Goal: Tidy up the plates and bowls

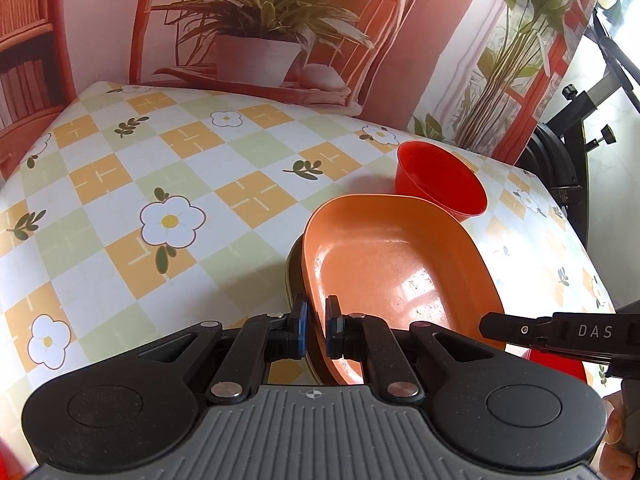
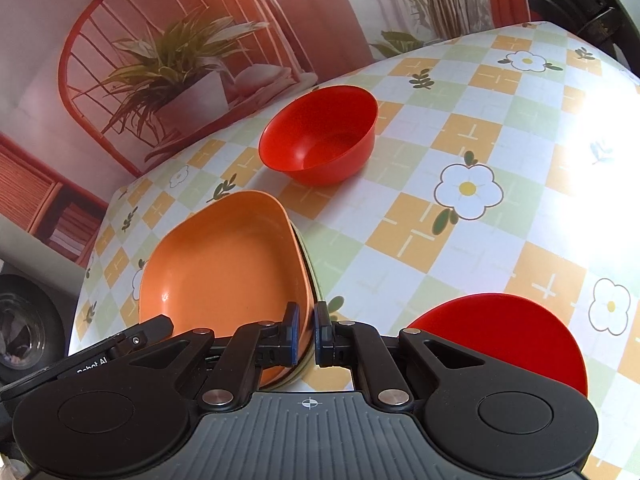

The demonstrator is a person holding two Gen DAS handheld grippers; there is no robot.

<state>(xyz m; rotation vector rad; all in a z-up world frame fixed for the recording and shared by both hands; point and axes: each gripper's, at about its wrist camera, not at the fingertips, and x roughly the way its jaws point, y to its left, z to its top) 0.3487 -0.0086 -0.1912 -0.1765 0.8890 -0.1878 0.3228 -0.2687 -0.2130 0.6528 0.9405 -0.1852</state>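
Observation:
An orange rounded-square plate (image 1: 392, 264) (image 2: 224, 264) rests on a pale green plate (image 2: 311, 276) whose dark edge (image 1: 291, 276) shows on the left. My left gripper (image 1: 316, 320) is shut on the orange plate's near-left rim, one blue pad outside and one inside. My right gripper (image 2: 306, 328) is shut on the opposite rim; the green plate's edge also lies between its fingers. A red bowl (image 1: 440, 180) (image 2: 320, 144) stands upright just beyond the plates. A flat red dish (image 2: 500, 336) lies to the right of my right gripper, partly hidden by it.
The table wears a checked cloth with flowers (image 1: 172, 220), with bare cloth left of the plates and right of the bowl (image 2: 468, 188). A backdrop printed with a chair and plant (image 1: 256, 48) stands along the far edge. Black stand hardware (image 1: 568, 152) sits beyond the right corner.

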